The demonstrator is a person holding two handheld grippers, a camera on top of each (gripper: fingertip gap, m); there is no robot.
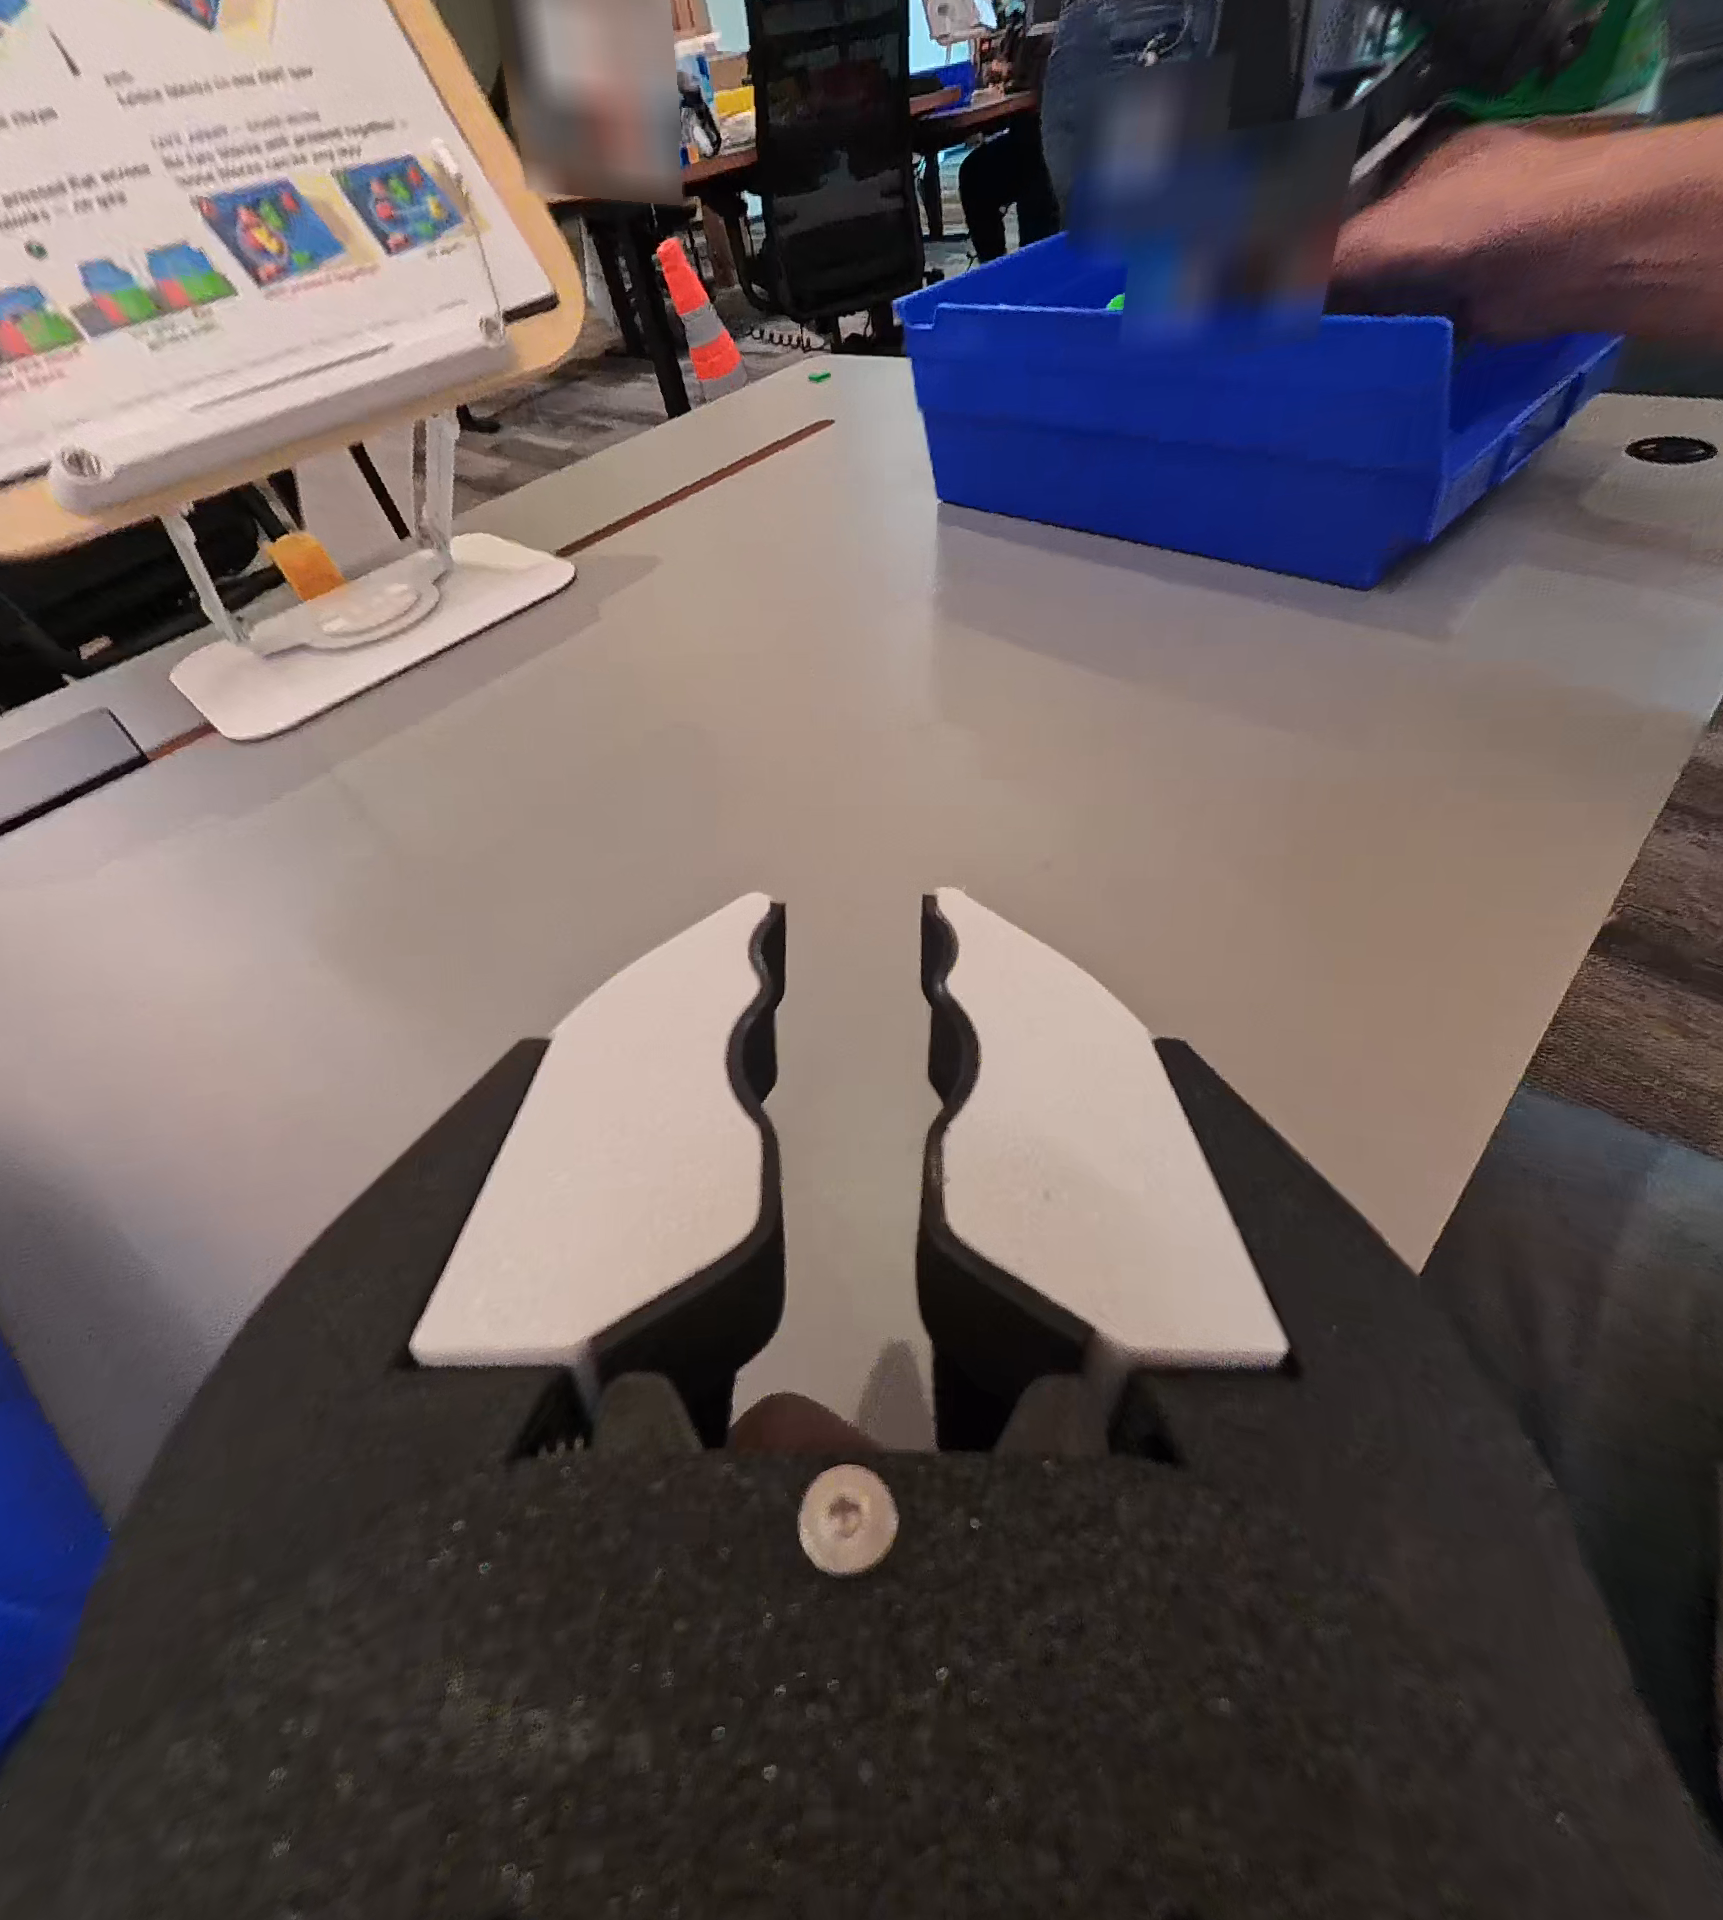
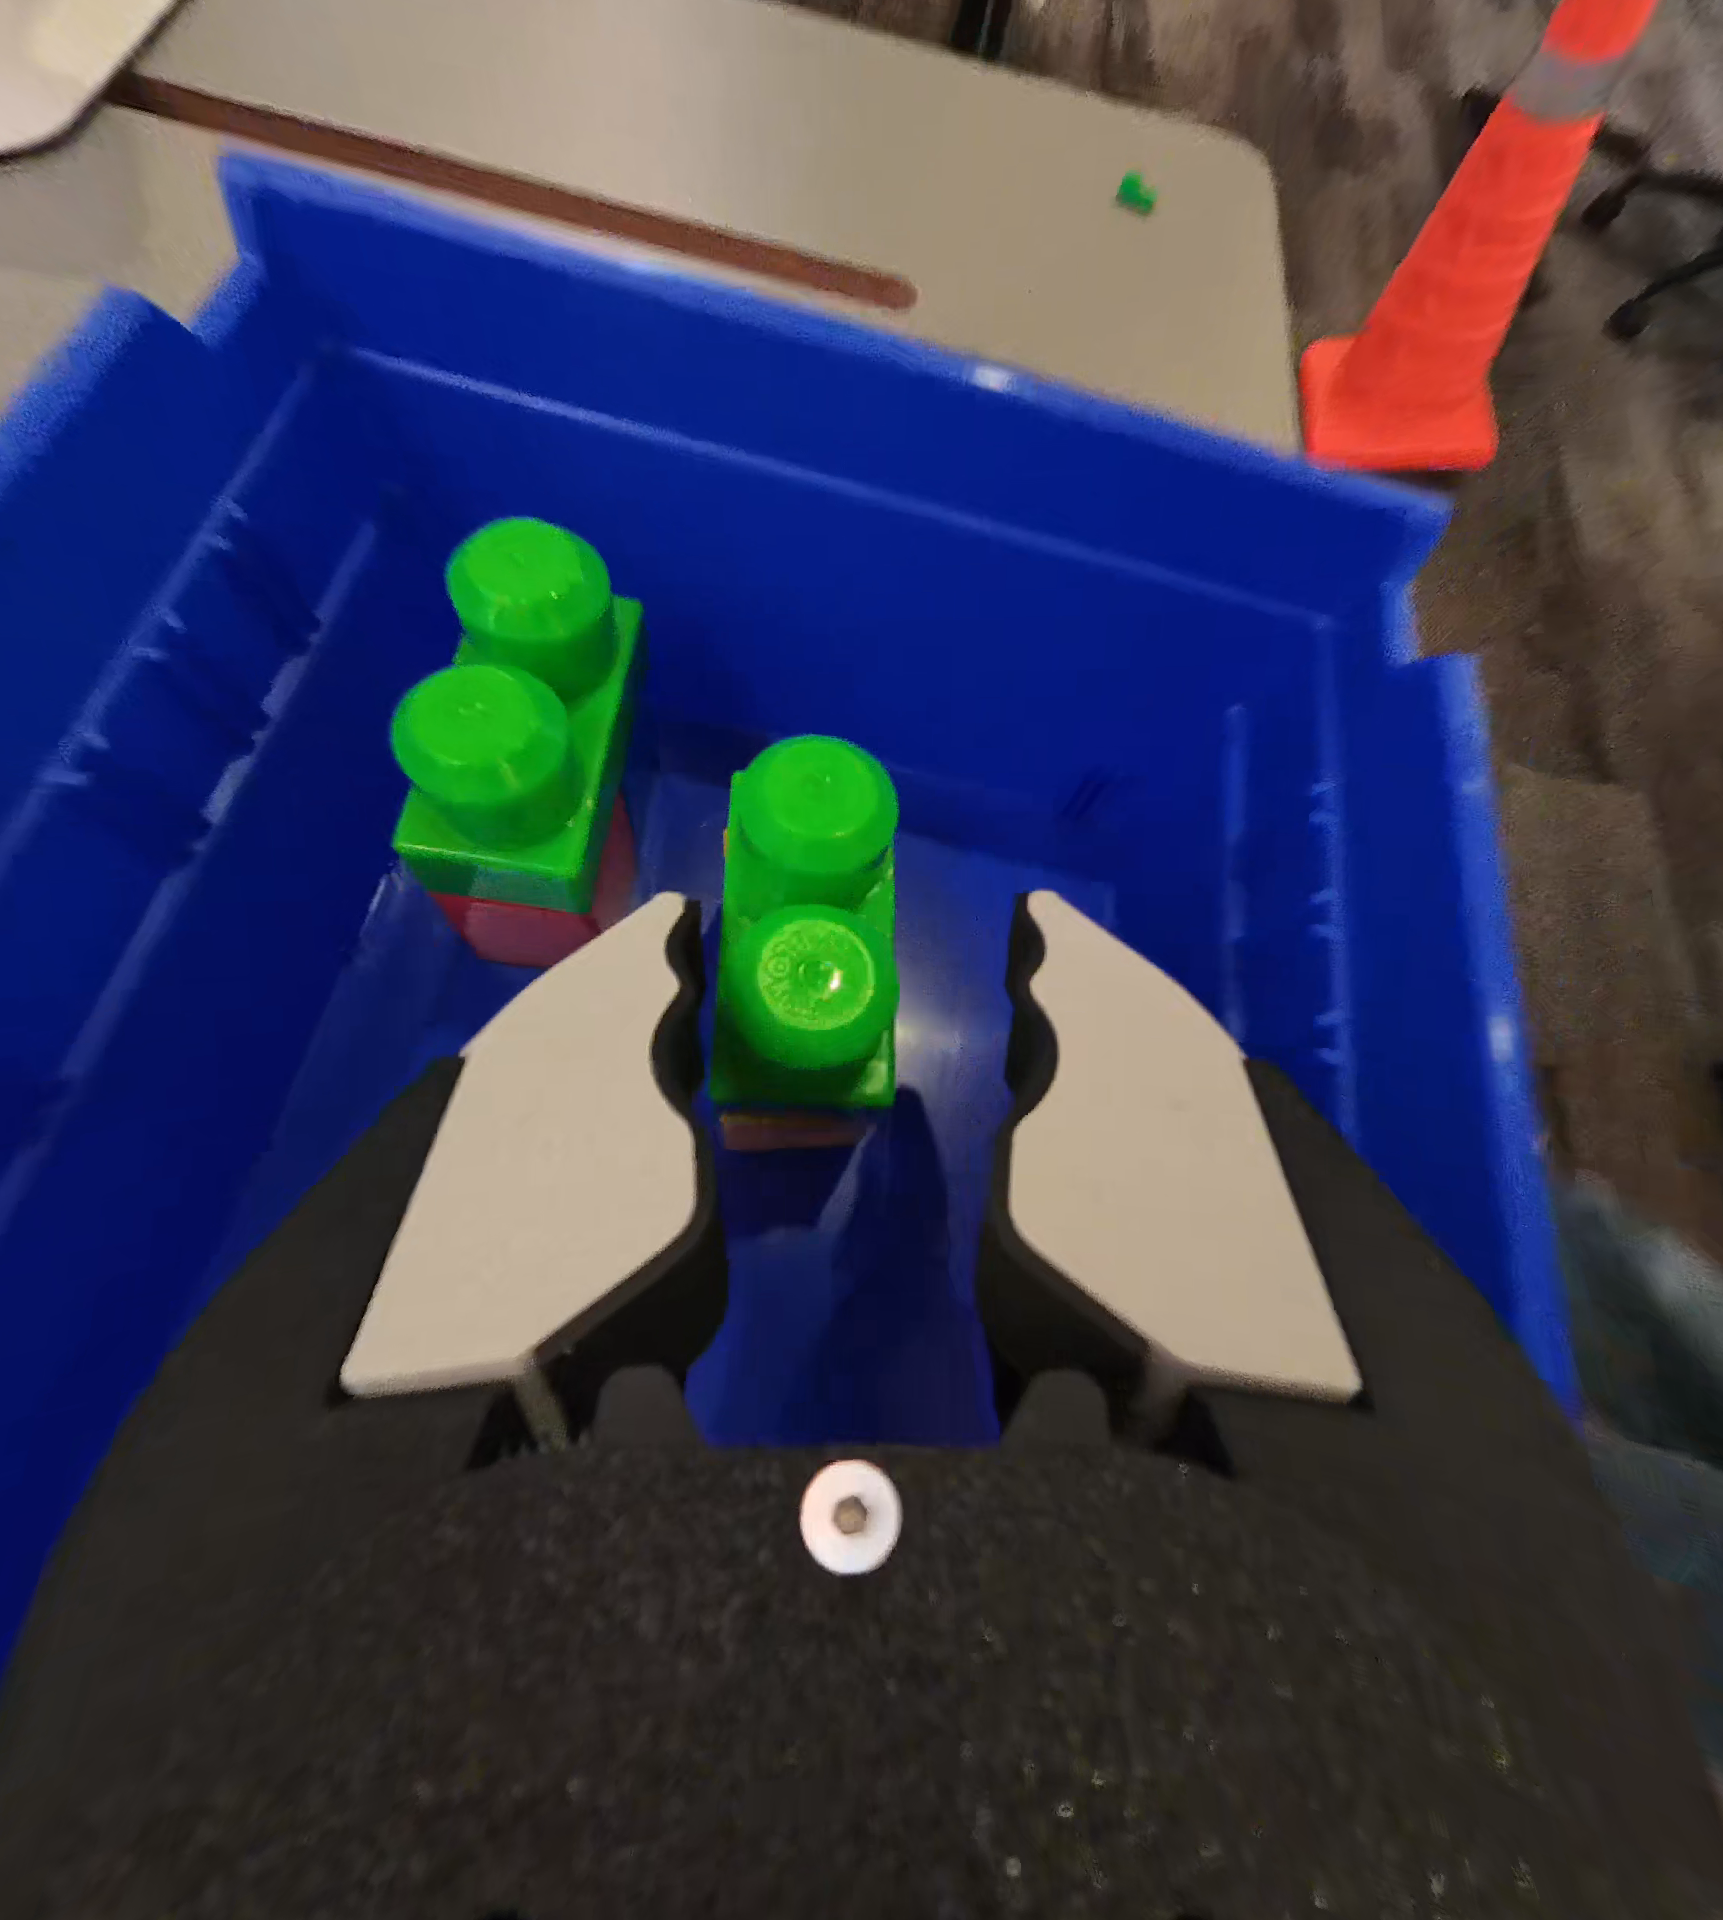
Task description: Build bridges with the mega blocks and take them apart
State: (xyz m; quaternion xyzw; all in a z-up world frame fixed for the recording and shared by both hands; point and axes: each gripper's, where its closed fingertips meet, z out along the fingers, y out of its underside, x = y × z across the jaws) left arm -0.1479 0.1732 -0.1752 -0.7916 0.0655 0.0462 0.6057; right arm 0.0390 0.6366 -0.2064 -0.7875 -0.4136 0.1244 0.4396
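Two green blocks sit in the blue bin (image 2: 940, 540). The near green block (image 2: 805, 935) is between the open fingers of the right tongs (image 2: 852, 914), not gripped. The far green block (image 2: 524, 717) is just ahead, left. The left tongs (image 1: 854, 909) hang open and empty over the grey table (image 1: 1148, 779).

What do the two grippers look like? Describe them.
Both match. The left gripper has a speckled black body, a silver screw at centre, and pale grey fingers with wavy black pads. The right gripper is alike, its screw white-rimmed.
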